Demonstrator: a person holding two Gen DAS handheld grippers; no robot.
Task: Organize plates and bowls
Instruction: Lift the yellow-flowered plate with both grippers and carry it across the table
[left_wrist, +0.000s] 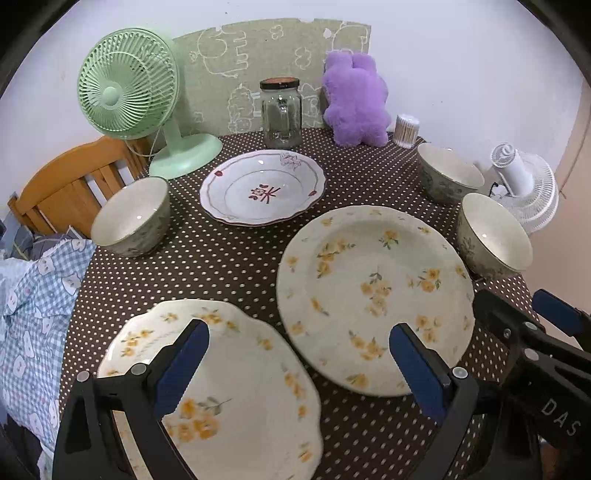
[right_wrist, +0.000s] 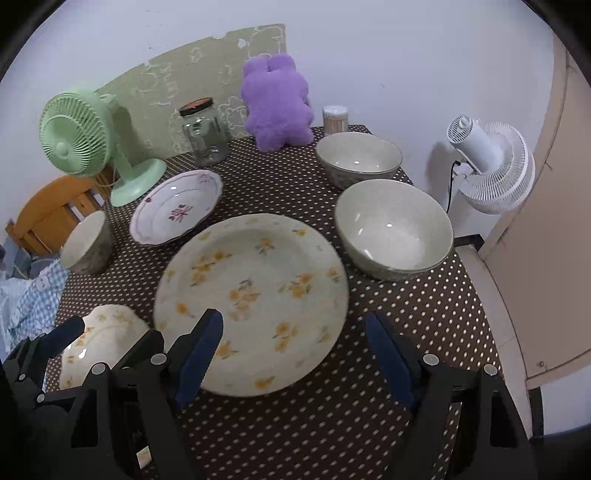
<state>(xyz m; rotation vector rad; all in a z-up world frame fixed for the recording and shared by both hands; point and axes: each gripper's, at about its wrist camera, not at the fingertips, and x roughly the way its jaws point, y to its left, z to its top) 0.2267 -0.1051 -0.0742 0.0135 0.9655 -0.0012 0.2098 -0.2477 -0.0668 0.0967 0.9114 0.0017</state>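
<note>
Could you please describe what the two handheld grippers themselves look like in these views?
Both are alike: the left gripper and right gripper have black angular frames, each carrying two fingers faced with dark blue pads, held by round silver fasteners. White letters "DAS" mark the right gripper's body in the left wrist view. No cables or sleeves show.

A table (left_wrist: 236, 266) covered in a brown cloth with white dots carries everything. Three plates lie on it: a scalloped yellow-flowered plate (left_wrist: 236, 391) at the near edge, a round yellow-flowered plate (left_wrist: 373, 295) beside it, and a white plate with red marks (left_wrist: 263, 187) farther back. One bowl (left_wrist: 131, 218) sits at the left edge; two bowls (right_wrist: 393, 229) sit close together on the right. Along the back stand a green fan (left_wrist: 129, 96), a glass jar (left_wrist: 281, 112), a purple plush toy (left_wrist: 355, 99) and a tub of cotton swabs (left_wrist: 406, 131).
</note>
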